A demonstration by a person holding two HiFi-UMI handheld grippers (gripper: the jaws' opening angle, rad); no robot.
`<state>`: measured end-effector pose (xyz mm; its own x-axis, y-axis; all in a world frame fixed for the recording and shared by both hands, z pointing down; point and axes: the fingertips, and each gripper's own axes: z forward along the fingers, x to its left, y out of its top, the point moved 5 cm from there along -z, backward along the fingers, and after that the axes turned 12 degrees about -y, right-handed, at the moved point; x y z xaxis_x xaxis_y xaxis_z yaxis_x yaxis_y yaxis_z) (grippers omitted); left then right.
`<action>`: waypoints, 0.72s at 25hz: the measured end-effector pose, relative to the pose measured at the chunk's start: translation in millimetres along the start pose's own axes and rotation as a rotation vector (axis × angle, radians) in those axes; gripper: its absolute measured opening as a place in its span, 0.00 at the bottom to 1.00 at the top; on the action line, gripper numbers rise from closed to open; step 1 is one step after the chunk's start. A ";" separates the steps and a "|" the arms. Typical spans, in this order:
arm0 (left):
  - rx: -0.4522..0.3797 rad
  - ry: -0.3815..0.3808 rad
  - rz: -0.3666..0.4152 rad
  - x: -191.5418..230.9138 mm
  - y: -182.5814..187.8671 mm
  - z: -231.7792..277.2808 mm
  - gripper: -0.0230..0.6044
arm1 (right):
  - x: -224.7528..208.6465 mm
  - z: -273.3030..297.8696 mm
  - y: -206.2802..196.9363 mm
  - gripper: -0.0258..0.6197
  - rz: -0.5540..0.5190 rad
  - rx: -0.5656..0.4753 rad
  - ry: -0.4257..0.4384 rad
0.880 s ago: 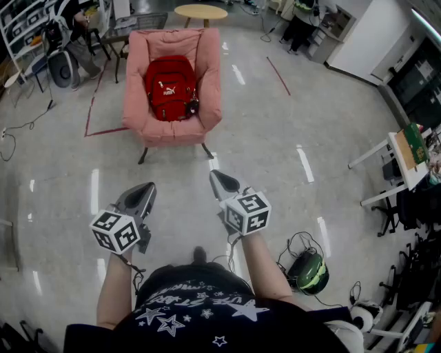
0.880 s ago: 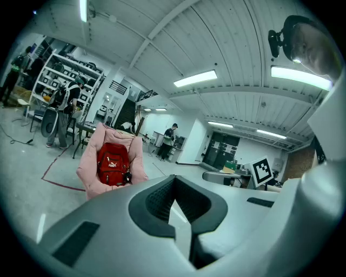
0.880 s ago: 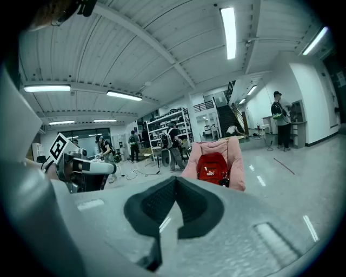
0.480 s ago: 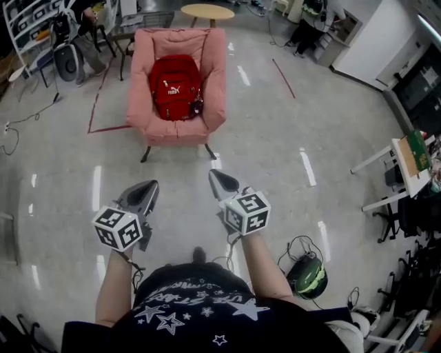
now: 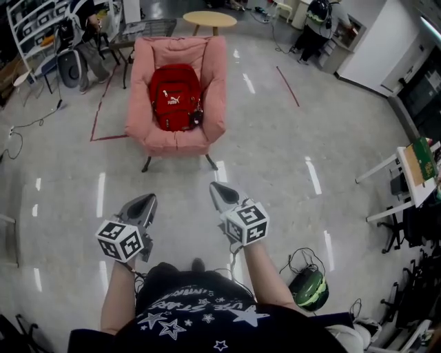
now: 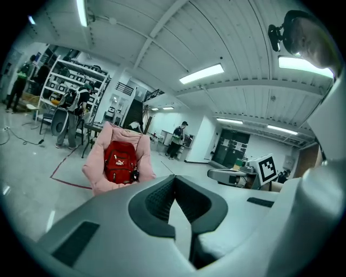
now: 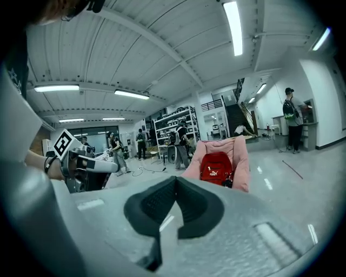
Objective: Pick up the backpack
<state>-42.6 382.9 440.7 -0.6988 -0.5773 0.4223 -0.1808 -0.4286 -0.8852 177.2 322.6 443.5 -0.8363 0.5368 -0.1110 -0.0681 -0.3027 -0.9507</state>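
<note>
A red backpack [image 5: 176,96] with a white logo stands upright on the seat of a pink armchair [image 5: 147,88], well ahead of me across the shiny floor. It also shows small in the left gripper view, backpack [image 6: 120,161], and in the right gripper view, backpack [image 7: 215,165]. My left gripper [image 5: 146,200] and right gripper [image 5: 215,188] are held side by side in front of my body, both shut with nothing between their jaws, both pointing toward the chair and far short of it.
A round wooden table [image 5: 209,18] stands behind the armchair. Shelving [image 5: 38,31] and a person [image 5: 88,43] are at the far left, another person [image 5: 315,27] at the far right. A desk [image 5: 406,172] and a helmet [image 5: 308,288] on the floor lie to my right.
The armchair with the backpack has slid lower in the head view and looks slightly nearer. Both grippers kept their side-by-side pose and stayed shut.
</note>
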 end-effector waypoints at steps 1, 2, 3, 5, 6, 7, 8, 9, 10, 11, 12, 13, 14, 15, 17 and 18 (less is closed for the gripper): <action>-0.001 0.004 -0.003 0.6 1.5 0.9 0.05 | -2.5 2.1 0.4 0.04 0.002 0.005 -0.005; -0.003 0.004 -0.004 1.5 3.4 1.0 0.05 | -3.5 4.5 1.4 0.04 0.003 0.008 -0.006; -0.007 0.005 -0.003 3.2 5.1 0.3 0.05 | -3.1 7.1 2.2 0.04 0.000 0.011 -0.003; -0.023 0.019 0.001 9.5 8.2 -1.8 0.05 | -2.4 13.0 2.0 0.04 -0.010 0.019 0.003; -0.033 0.030 0.003 13.7 10.2 -2.2 0.05 | -3.0 16.3 1.4 0.04 -0.013 0.024 0.001; -0.040 0.039 0.004 18.6 12.2 -1.4 0.05 | -4.3 19.9 0.9 0.04 -0.014 0.028 -0.003; -0.040 0.045 0.004 24.3 14.0 0.7 0.05 | -5.8 23.8 0.5 0.04 -0.012 0.030 -0.007; -0.035 0.048 0.004 31.0 15.2 3.8 0.05 | -7.5 28.3 0.0 0.04 -0.009 0.033 -0.010; -0.027 0.050 0.004 38.9 16.1 7.8 0.05 | -9.4 33.8 -0.7 0.04 -0.007 0.037 -0.013; -0.022 0.049 0.001 47.9 17.4 12.5 0.05 | -12.1 40.5 -1.2 0.04 -0.007 0.043 -0.017; -0.021 0.044 -0.006 57.6 19.4 17.8 0.05 | -15.6 48.6 -1.1 0.04 -0.007 0.048 -0.025; -0.023 0.037 -0.015 67.6 22.1 23.6 0.05 | -19.7 58.0 -0.2 0.04 -0.006 0.053 -0.034; -0.024 0.028 -0.024 77.8 25.5 29.5 0.05 | -24.0 68.2 1.8 0.04 -0.002 0.058 -0.045; -0.022 0.019 -0.030 88.4 29.5 35.5 0.05 | -27.7 79.1 4.9 0.04 0.003 0.061 -0.054; -0.010 0.002 -0.032 111.9 39.4 48.3 0.05 | -33.3 102.9 13.0 0.04 0.004 0.063 -0.069; -0.005 -0.005 -0.032 125.3 45.6 55.4 0.05 | -36.0 116.1 17.5 0.04 0.001 0.063 -0.076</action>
<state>-100.0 252.5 464.0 -0.6892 -0.5670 0.4511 -0.2061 -0.4435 -0.8723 143.0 206.5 464.5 -0.8753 0.4758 -0.0871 -0.0996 -0.3535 -0.9301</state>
